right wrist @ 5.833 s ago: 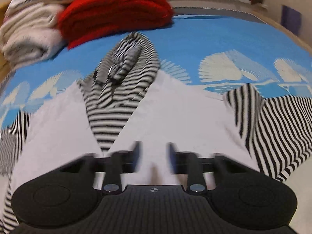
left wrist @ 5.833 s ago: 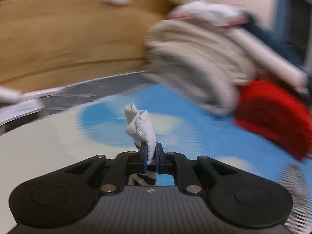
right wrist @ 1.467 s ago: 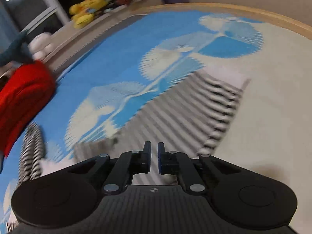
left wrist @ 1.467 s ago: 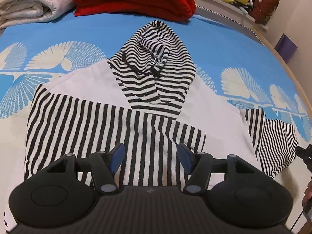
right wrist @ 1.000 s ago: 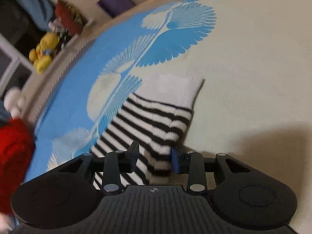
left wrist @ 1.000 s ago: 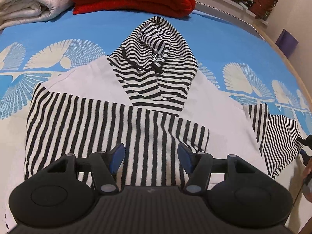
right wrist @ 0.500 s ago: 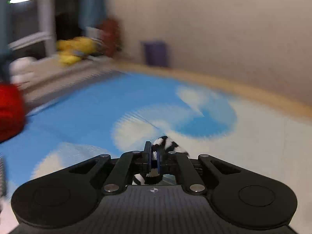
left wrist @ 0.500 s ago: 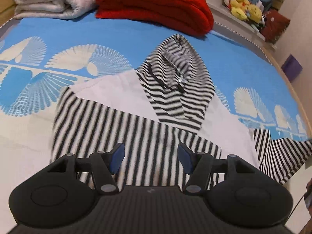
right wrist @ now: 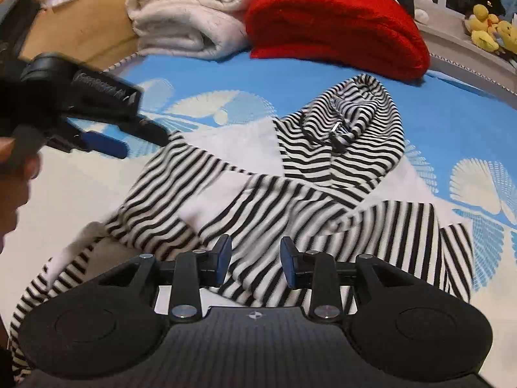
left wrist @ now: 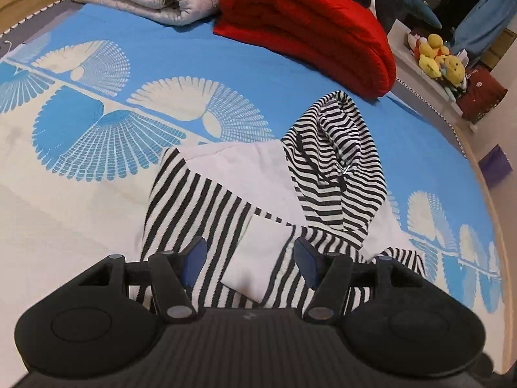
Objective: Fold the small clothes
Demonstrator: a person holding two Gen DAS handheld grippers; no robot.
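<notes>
In the left wrist view the left gripper [left wrist: 247, 260] hangs with jaws apart above the black-and-white striped hooded top [left wrist: 223, 207] on the blue fan-print bedspread [left wrist: 168, 51], and in the right wrist view the right gripper [right wrist: 255, 260], its jaws just opened and empty, hovers over a folded-in striped sleeve [right wrist: 323, 223].

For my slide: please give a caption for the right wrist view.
Open right gripper above striped hoodie on bed.

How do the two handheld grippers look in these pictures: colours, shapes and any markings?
Both look alike. The left gripper and the right gripper each have a matte black body with two round lobes, a ribbed centre bearing a small pale mark, silver pivot pins on black linkage arms, and dark blue pads on the fingers. No sleeve shows.
</notes>
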